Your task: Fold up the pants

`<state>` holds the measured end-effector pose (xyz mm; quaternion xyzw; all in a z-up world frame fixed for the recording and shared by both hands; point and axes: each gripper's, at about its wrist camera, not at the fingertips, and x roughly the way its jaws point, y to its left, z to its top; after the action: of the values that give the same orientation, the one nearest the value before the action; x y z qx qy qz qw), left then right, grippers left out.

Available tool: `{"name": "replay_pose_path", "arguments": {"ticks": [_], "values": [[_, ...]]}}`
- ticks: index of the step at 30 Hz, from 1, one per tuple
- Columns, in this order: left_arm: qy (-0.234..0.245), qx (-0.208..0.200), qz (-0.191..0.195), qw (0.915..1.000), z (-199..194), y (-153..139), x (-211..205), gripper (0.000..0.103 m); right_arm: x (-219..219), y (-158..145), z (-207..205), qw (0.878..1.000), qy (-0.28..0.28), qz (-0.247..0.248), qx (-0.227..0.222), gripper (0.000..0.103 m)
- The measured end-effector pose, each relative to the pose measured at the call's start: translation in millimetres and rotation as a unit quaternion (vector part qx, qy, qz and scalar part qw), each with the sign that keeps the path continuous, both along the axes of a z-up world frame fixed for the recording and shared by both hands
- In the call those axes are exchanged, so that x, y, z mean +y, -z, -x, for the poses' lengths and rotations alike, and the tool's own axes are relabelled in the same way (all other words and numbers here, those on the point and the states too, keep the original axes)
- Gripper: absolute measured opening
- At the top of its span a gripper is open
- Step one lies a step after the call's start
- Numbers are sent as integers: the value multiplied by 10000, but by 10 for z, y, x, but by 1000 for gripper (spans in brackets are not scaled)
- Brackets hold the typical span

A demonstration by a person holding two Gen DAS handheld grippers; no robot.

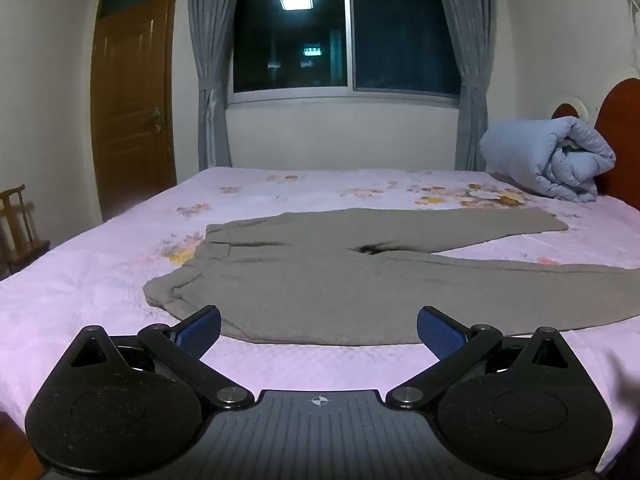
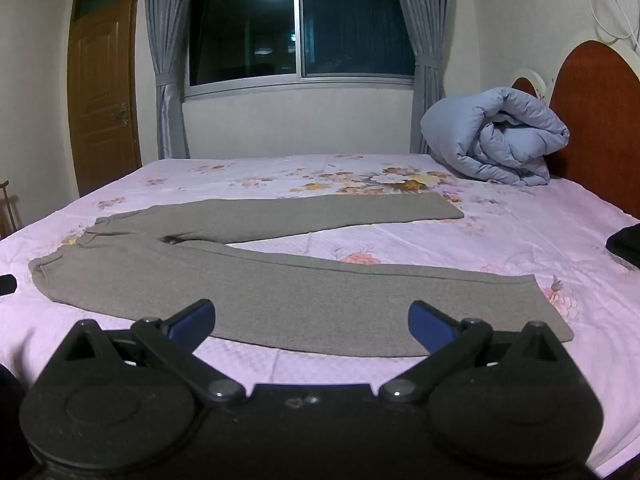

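Grey pants [image 1: 320, 292] lie flat on the pink floral bedsheet [image 1: 100, 280], waistband to the left and both legs spread apart toward the right. My left gripper [image 1: 319, 330] is open, hovering just short of the near edge of the seat and waist area. In the right wrist view the same pants [image 2: 280, 292] stretch across the sheet [image 2: 520, 232]. My right gripper [image 2: 312, 326] is open over the near edge of the near leg, with nothing between its blue pads [image 2: 430, 326].
A rolled light-blue duvet [image 2: 492, 136] rests at the back right against the red-brown headboard [image 2: 592, 120]. A dark object [image 2: 624, 244] sits at the bed's right edge. A wooden chair [image 1: 18, 224] stands left of the bed, near a door [image 1: 128, 100].
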<state>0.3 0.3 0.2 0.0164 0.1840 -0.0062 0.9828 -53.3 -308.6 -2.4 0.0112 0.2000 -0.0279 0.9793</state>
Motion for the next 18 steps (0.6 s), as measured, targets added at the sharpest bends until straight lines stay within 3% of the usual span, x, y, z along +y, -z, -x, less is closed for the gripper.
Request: {"name": "replay_pose_path", "arguments": {"ticks": [18], "values": [[-35,-9,-61,10000,-52,65,45,103,-3,0,-4,10000,6,28,43,97]]}}
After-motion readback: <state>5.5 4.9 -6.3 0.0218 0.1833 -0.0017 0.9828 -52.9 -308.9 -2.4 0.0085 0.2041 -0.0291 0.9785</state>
